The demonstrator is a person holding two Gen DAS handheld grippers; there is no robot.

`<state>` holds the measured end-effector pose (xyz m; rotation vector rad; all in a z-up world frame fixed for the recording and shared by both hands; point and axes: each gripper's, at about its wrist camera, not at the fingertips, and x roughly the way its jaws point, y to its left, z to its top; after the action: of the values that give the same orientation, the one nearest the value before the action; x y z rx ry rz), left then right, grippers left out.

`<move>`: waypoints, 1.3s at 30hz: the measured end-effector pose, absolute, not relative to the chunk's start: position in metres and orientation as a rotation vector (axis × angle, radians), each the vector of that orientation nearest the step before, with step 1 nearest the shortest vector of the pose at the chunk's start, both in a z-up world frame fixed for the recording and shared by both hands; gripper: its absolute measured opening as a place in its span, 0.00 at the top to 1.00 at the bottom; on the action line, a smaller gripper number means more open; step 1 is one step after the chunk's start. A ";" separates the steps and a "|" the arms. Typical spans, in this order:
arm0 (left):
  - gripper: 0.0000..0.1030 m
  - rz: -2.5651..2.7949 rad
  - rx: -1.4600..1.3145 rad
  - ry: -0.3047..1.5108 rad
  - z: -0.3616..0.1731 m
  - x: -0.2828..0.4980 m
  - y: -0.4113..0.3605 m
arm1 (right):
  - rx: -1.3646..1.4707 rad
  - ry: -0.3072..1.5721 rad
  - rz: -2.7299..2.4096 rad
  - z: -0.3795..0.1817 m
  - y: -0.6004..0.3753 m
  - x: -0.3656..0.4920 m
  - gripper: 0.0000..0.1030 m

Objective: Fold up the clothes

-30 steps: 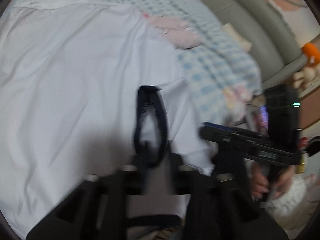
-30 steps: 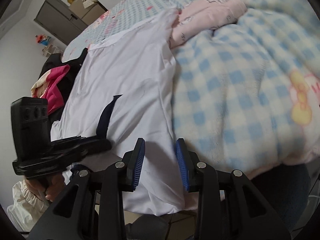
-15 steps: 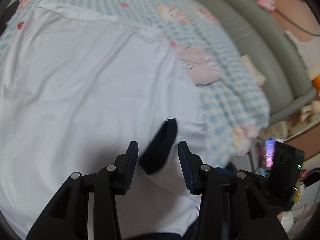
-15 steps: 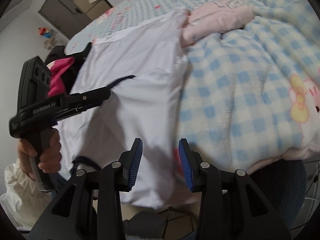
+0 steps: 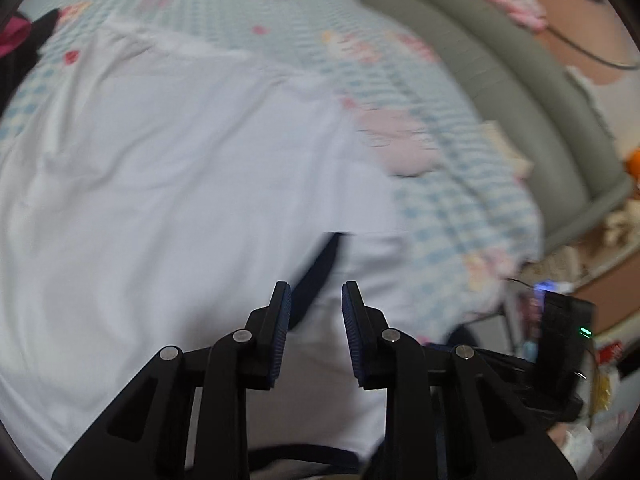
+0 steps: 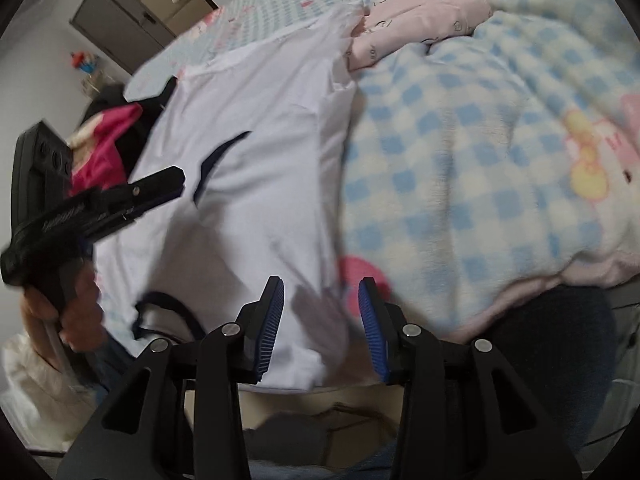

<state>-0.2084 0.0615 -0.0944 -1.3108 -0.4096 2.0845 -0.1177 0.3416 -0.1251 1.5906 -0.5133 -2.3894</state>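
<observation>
**White shirt lying flat on the bed, both grippers apart above it**

One white shirt point(image 5: 180, 184) with dark trim is lying spread across the bed, on a blue-and-white checked blanket point(image 6: 480, 152) printed with cartoon figures. One pink garment point(image 6: 416, 28) is lying bunched just beside the shirt's far right edge, and a pile of pink and black clothes point(image 6: 108, 148) is sitting at the shirt's left side.

The left gripper point(image 5: 314, 312) is hovering over the near part of the shirt with its fingers standing apart, holding nothing; a dark strip of trim point(image 5: 320, 268) is showing between and beyond them. The right gripper point(image 6: 322, 316) is hanging above the near right corner of the shirt, its blue-padded fingers wide apart and holding nothing.

In the right wrist view, a hand point(image 6: 60, 308) is gripping the left tool's handle, which is carrying lettering too blurred to read. A grey cabinet point(image 6: 120, 24) is standing against the far wall with boxes on top; their contents cannot be made out.
</observation>
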 end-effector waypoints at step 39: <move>0.72 2.154 -1.459 -0.375 -0.113 -0.193 0.085 | 1.658 -0.496 -2.480 -0.145 0.302 -0.103 0.62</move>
<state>-0.1929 0.0846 -0.1134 -1.4585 -0.3747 2.1537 -0.1030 0.3017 -0.1453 1.6582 -0.4957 -2.4798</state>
